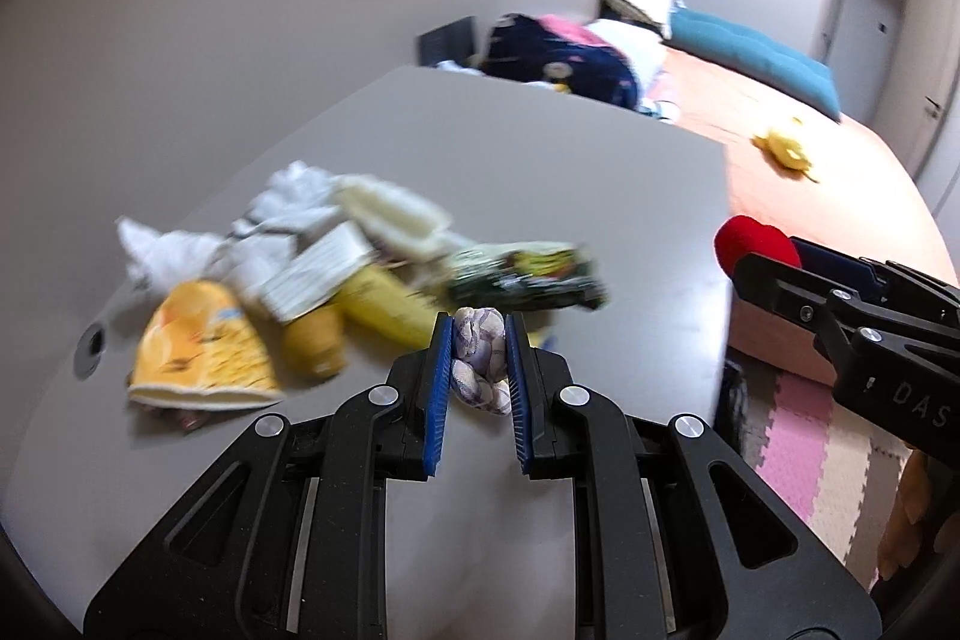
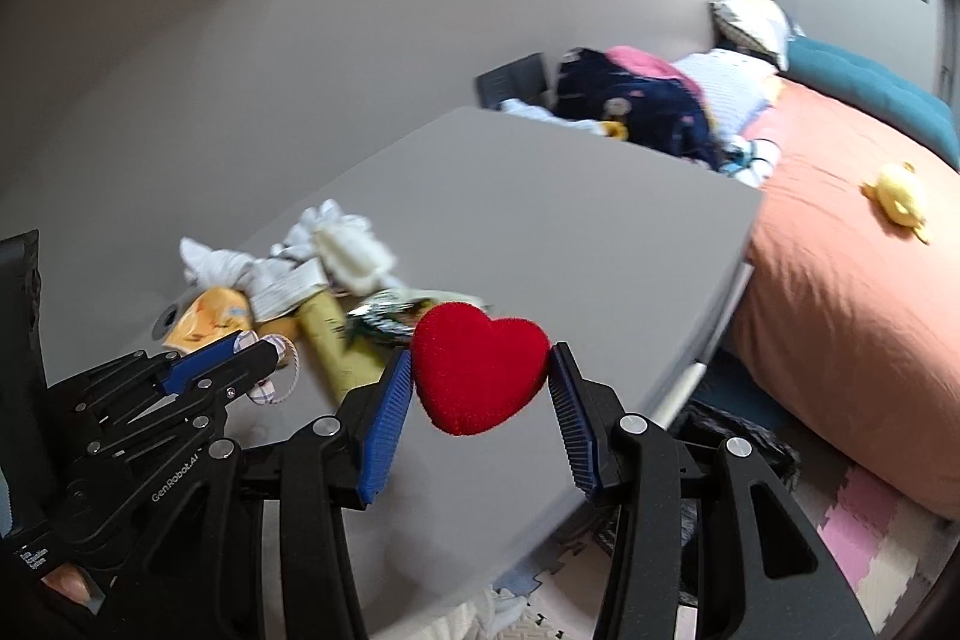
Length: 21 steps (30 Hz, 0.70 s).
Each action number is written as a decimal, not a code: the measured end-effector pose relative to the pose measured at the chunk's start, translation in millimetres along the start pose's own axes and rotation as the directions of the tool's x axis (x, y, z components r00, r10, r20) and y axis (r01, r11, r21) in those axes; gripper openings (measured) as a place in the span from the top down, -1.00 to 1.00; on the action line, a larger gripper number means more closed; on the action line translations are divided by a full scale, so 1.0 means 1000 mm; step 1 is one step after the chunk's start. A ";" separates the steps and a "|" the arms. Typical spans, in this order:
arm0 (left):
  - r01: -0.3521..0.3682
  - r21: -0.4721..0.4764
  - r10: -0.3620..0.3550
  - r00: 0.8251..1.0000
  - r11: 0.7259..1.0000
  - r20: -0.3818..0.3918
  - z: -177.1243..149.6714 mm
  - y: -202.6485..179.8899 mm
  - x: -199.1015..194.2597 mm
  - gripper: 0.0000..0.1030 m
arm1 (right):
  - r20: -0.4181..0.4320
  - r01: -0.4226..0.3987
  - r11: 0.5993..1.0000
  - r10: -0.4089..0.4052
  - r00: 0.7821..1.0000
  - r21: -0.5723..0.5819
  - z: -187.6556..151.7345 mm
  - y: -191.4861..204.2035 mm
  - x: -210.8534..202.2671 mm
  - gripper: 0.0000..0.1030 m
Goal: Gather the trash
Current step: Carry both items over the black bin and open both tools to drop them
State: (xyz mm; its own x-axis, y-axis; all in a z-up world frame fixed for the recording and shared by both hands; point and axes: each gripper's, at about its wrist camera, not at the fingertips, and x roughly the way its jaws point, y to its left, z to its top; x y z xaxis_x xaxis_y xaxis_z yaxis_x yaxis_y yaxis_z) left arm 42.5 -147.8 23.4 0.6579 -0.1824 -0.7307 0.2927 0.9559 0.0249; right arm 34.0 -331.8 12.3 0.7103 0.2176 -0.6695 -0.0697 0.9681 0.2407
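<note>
My left gripper is shut on a small crumpled white cloth with a purple check pattern, held above the grey table. A red plush heart sits squeezed between the blue pads of my right gripper, also above the table. On the table's left lies a trash pile: white tissues, a yellow chip bag, a yellow tube, a printed paper and a green snack wrapper. In the left wrist view the right gripper and the red heart show at the right edge.
Beyond the table's right edge stands a bed with an orange cover, a yellow plush toy, a teal cushion and heaped clothes. Pink and cream foam floor mats lie below. A round cable hole marks the table's left.
</note>
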 end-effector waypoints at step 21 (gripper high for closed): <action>0.268 0.251 -0.258 0.963 0.930 -0.070 0.032 -0.185 0.036 0.67 | 0.019 0.239 0.940 -0.251 0.968 0.242 -0.023 -0.163 -0.056 0.06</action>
State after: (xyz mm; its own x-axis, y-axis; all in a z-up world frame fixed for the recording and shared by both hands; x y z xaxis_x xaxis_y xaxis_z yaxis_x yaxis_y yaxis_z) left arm 34.0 -338.4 14.1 0.5095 -0.4066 -0.7584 0.6226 0.7826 -0.0013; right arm -10.5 -498.6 -5.1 0.7179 -0.0347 -0.6953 0.2742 0.9321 0.2366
